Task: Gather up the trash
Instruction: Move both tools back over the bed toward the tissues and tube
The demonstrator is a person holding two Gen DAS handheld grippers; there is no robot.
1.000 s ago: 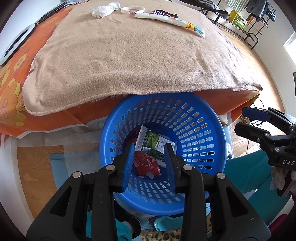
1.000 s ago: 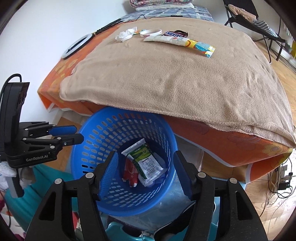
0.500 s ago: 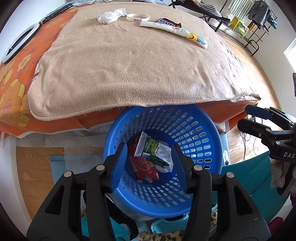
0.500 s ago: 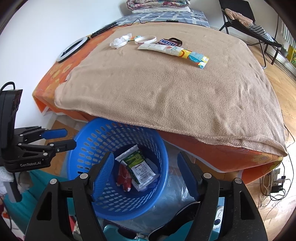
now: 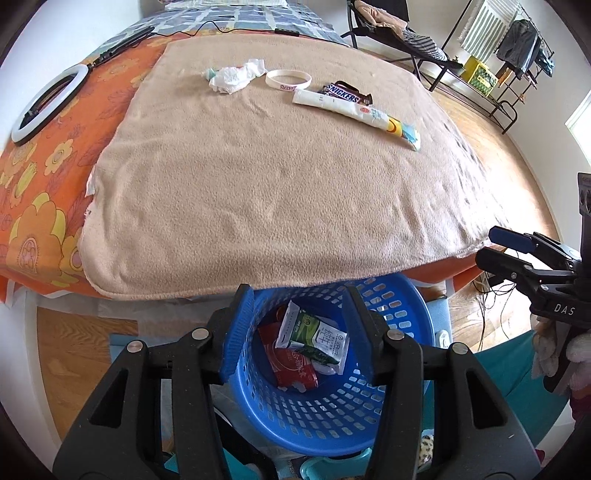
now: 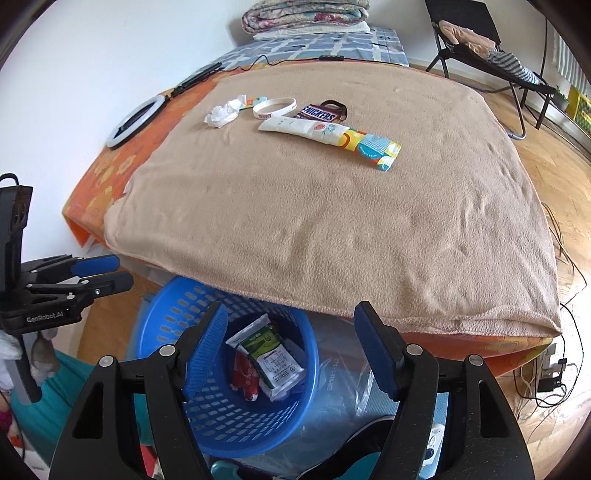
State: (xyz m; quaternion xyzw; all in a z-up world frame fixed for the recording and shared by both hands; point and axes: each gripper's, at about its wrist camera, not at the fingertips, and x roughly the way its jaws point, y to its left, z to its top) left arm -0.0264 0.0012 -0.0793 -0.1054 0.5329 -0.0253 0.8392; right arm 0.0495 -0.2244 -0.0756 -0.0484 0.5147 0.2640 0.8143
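The left wrist view alone takes in the clothes rack (image 5: 517, 33) along the far wall and the window edge at right; the right wrist view alone shows the folded quilts (image 6: 306, 14) at the head of the bed and the tangle of cables (image 6: 546, 380) on the wooden floor.

Both views look down into the blue perforated basket (image 5: 402, 306), tucked partly under the overhanging beige fleece blanket (image 5: 277, 184). Inside lie a green-and-white wrapper (image 5: 314, 332) and a red packet (image 5: 291, 365).

The left gripper (image 5: 299, 332) has just been opening; its jaws stand moderately apart above the basket with nothing gripped. The right gripper (image 6: 291, 350) has also just been widening and hangs broadly spread, empty, over the basket rim.

Far up the blanket, well apart from both grippers, remain 4 items in a loose row: a crumpled tissue (image 6: 223, 112), a white wristband (image 6: 275, 107), a Snickers wrapper (image 6: 319, 112) and a long white-and-yellow wrapper (image 6: 332, 136). A ring light (image 5: 44, 103) rests on the orange floral sheet (image 5: 37, 192).
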